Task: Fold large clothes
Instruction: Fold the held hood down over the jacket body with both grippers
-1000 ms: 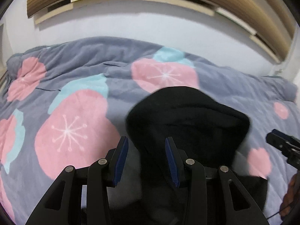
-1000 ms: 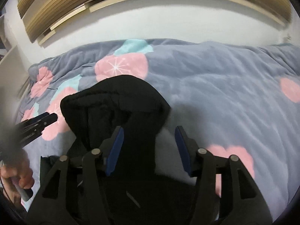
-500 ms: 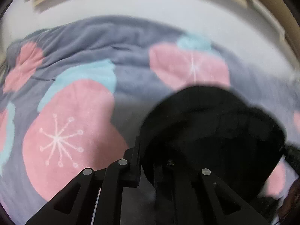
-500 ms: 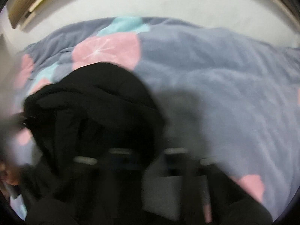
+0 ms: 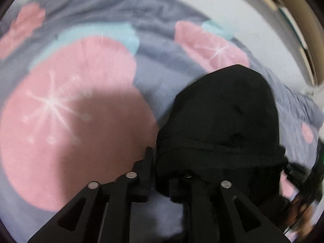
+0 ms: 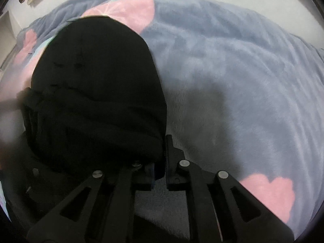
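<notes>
A black hooded garment [image 5: 222,111] lies bunched on a grey fleece blanket [image 5: 70,101] printed with pink flowers. My left gripper [image 5: 162,162] pinches the garment's left edge. Its left finger shows and the other is buried under the cloth; the jaws are opening slightly with the fabric still between them. In the right wrist view the same garment [image 6: 97,81] fills the left half. My right gripper [image 6: 162,154] is shut on the garment's right edge, fingers nearly together and the left one covered by cloth.
The blanket [image 6: 232,70] spreads wide to the right of the garment. A white wall [image 5: 232,10] and wooden slats [image 5: 299,20] stand beyond the bed. The other gripper and a hand [image 5: 299,206] show blurred at the right edge of the left wrist view.
Both grippers stood open over the garment a second ago. They have since dropped towards the bed and closed on the black cloth, and the hood now looks larger and nearer.
</notes>
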Motion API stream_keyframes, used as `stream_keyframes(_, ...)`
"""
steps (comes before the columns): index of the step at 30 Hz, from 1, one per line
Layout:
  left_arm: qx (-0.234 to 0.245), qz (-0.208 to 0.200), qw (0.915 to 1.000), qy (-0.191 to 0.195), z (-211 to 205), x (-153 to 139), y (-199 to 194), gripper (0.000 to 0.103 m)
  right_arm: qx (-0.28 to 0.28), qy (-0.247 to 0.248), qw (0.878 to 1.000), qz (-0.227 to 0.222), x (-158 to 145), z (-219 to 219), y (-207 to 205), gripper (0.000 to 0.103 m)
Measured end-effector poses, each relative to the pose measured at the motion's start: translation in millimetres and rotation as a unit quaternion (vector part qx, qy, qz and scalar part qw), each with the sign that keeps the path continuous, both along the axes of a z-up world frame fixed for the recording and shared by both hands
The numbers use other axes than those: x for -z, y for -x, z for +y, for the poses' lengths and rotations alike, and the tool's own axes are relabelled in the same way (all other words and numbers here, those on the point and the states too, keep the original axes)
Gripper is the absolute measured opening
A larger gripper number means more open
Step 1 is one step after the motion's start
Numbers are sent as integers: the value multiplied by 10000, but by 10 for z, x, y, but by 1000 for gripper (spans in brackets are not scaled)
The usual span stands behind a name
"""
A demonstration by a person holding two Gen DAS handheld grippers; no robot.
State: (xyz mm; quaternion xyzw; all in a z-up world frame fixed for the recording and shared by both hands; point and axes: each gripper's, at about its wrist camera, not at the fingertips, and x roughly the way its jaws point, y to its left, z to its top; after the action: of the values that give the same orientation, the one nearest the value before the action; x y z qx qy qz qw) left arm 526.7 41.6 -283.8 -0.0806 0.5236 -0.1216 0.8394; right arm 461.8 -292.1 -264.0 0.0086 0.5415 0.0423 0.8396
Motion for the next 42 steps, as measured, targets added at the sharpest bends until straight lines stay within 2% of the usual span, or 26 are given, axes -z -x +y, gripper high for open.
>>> stream_keyframes(1, 119, -121, 9998, -122, 1, -72, 85, 23, 6, -84, 10000, 1, -64, -40, 42, 24)
stream_keyframes(2, 249, -209, 9993, -196, 10, -145, 172, 25, 20, -169, 9998, -66, -150, -90, 105, 32)
stream_keyframes(4, 458, -392, 9980, -174, 48, -303, 331, 25, 64, -229, 9991, -351, -384, -177, 258, 55)
stream_keyframes(6, 509, -639, 9966, -127, 113, -498, 353, 25, 33, -350, 9968, -722, -644, -211, 370, 55)
stream_keyframes(10, 558, -1089, 9913, 476, -42, -947, 214, 25, 35, -452, 9923, -1150, -972, -60, 201, 55)
stream_keyframes(13, 614, -1211, 9900, 389, -308, -1035, 56, 25, -117, -409, 9907, -1292, -1000, 218, -3, 55)
stream_keyframes(15, 699, -1010, 9911, 508, -465, -907, -91, 26, -141, -352, 9917, -1230, -898, 362, -133, 55)
stream_keyframes(18, 710, -521, 9959, 226, -562, -533, -203, 25, -241, -202, 9958, -855, -587, 444, -224, 53)
stream_keyframes(20, 722, -85, 9973, 30, -571, -157, -216, 25, -303, -16, 9987, -420, -242, 471, -276, 52)
stream_keyframes(22, 738, 99, 9970, 229, -527, 110, -225, 25, -317, -67, 9994, -148, 4, 440, -240, 53)
stream_keyframes(23, 709, 89, 9970, 304, -514, 149, -223, 25, -291, -76, 9995, -110, 105, 421, -221, 53)
stream_keyframes(25, 715, 57, 9969, 328, -520, 167, -232, 25, -219, -182, 9995, -132, 210, 379, -192, 54)
stream_keyframes(28, 796, 27, 9967, 147, -567, 117, -210, 25, -210, -218, 9995, -44, 187, 361, -222, 55)
stream_keyframes(31, 895, -107, 9959, 34, -561, -125, -152, 25, -285, -385, 9988, -84, -44, 294, -185, 55)
stream_keyframes(34, 1016, -552, 9931, 211, -487, -539, -91, 27, -270, -848, 9953, -390, -393, 100, -120, 57)
stream_keyframes(35, 950, -646, 9932, 206, -457, -639, -115, 34, -247, -899, 9946, -460, -460, 50, -124, 58)
stream_keyframes(36, 868, -703, 9936, 186, -427, -693, -142, 51, -227, -915, 9941, -545, -529, -15, -155, 62)
stream_keyframes(38, 578, -890, 9942, 166, -354, -781, -263, 70, -177, -819, 9950, -547, -532, -83, -248, 67)
stream_keyframes(40, 398, -746, 9963, 151, -312, -688, -425, 70, -98, -850, 9955, -414, -455, -143, -350, 67)
stream_keyframes(42, 406, -234, 9984, 314, -306, -422, -636, 70, -48, -1048, 9942, -225, -328, -192, -444, 67)
